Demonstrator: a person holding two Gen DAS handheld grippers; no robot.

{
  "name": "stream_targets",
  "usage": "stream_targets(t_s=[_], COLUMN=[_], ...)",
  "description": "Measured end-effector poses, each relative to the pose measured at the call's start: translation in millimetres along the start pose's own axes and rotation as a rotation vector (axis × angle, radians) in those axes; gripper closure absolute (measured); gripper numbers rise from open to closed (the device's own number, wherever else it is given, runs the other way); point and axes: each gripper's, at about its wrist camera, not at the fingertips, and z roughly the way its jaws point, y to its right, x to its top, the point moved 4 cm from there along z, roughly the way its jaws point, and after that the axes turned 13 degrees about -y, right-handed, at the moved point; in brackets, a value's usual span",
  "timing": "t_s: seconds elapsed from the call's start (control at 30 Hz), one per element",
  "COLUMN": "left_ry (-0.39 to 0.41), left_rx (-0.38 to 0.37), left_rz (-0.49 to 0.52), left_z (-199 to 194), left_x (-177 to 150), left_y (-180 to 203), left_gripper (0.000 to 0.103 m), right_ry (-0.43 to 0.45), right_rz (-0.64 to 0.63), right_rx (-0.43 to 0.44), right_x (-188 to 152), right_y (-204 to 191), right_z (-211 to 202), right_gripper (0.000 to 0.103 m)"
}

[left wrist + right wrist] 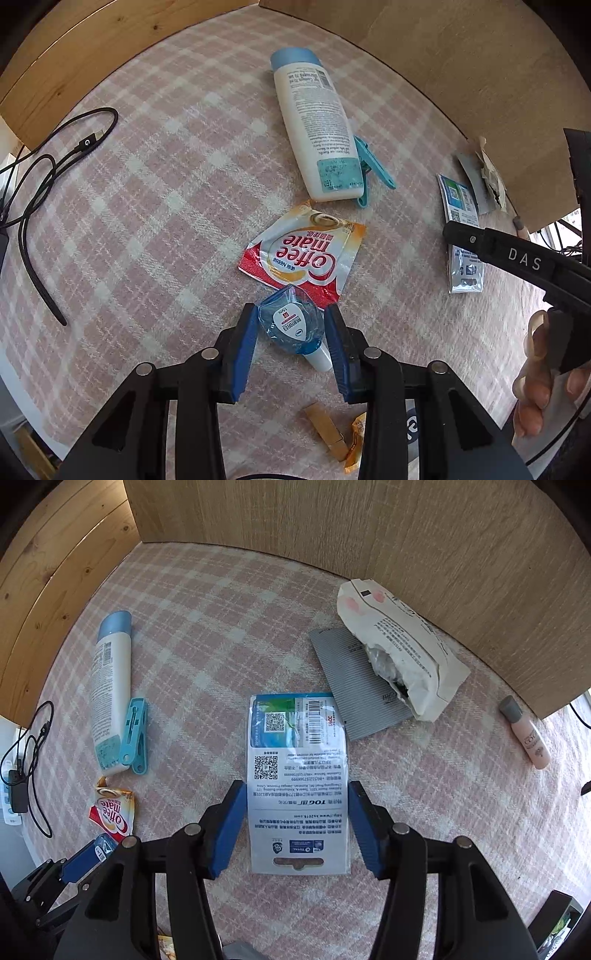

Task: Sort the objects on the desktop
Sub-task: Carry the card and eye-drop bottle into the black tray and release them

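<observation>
- On the pink plaid cloth (155, 206), just below the Coffee mate sachet (306, 254), lies a small blue eye-drop bottle (291, 325) with its white cap toward the camera.
- The left gripper (291, 328) points steeply down over that bottle; its blue pads (247, 343) stand on either side, the left one at the bottle's edge — whether it presses I cannot tell — the right one with a thin gap, so the jaws are half closed around it rather than clamped.
- Right of the sachet, well apart, a flat card pack (297, 775) with QR codes lies printed side up.
- The right gripper (297, 823) straddles the pack's lower half, jaws wide, each pad just beside a long edge; firm contact does not show.
- A hand (543, 373) holds that gripper at the right edge of the left view.
- Above the sachet, touching its top corner, lies a white lotion bottle (317, 125) with a blue cap, a teal clip (373, 170) against its right side.
- Far right of the sachet, beyond the pack, a grey card (354, 679) sits partly under a torn white bag (402, 642) by the wooden wall (406, 535).
- Further right lies a small pink tube (528, 734).
- Left of the sachet, well apart, a black cable (55, 162) loops.
- Below the sachet, near the camera, lie a wooden peg (327, 432) and an orange wrapper (356, 446).
</observation>
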Motion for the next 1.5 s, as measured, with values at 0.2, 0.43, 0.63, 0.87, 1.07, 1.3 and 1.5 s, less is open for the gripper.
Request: stream_targets(t_s=[0.2,0.43,0.63,0.87,1.07,1.3,1.5], left_ry=[0.016,0.048,0.076,0.096,0.093,0.062,0.026], left_rx=[-0.006,-0.009,-0.014,-0.02,-0.039,-0.066,-0.092], left_rz=[-0.006,0.022,0.077,0.181,0.311,0.48,0.621], left_z=[-8,-25,-43,-74,-84,-84,-68], left_x=[-8,-22,-44,-41,-62,-120,-181], left_y=[-5,1,21,54,111,197,267], left_gripper=[0.069,0.069,0.069,0.069,0.069,0.069,0.069], right_ry=[0.026,0.069,0.114,0.182,0.216,0.233,0.244], right_rz=[0.023,0.03,0.048,0.103,0.196,0.354,0.492], right_rx=[0.02,0.049,0.056,0.058,0.055,0.028,-0.012], right_x=[-19,-46,-68,-98,-151,-231,-310], right_y=[8,13,23,51,99,185,260], right_z=[-9,-34,-64,-100,-112,-122,-132], right_gripper=[0.049,0.049,0.049,0.049,0.049,0.049,0.049])
